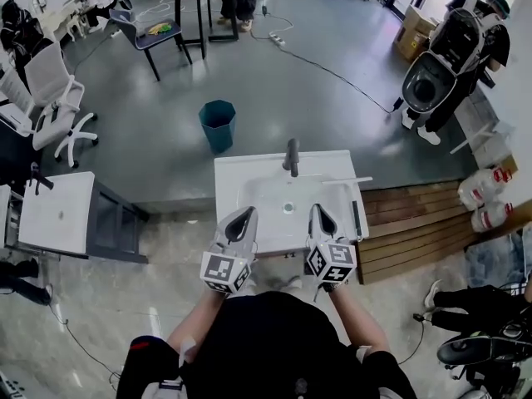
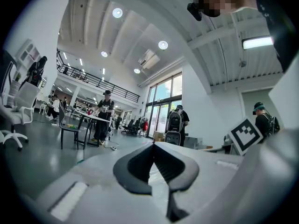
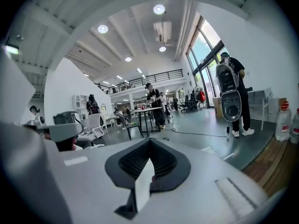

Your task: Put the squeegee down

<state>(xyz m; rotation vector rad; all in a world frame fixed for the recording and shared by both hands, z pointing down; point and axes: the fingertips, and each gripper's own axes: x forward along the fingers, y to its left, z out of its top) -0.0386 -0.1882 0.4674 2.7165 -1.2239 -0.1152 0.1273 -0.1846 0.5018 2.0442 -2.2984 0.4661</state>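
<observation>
Seemingly done: the squeegee (image 1: 357,219) lies at the right of the sink (image 1: 229,173); the left hand-held gripper (image 1: 248,212) and right hand-held gripper (image 1: 317,210) are pressed together, empty.

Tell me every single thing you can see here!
sink: one, white, in the middle
faucet: one, dark, on the sink's back rim
thin dark tool: one, lying on the sink's right rim; maybe the squeegee
bin: one, teal, on the floor behind the sink
small table: one, white, on the left
office chair: at least one, white, far left
water bottles: two, clear with red caps, far right
left gripper: one, white, shut and empty, by the sink's front
right gripper: one, white, shut and empty, beside it
</observation>
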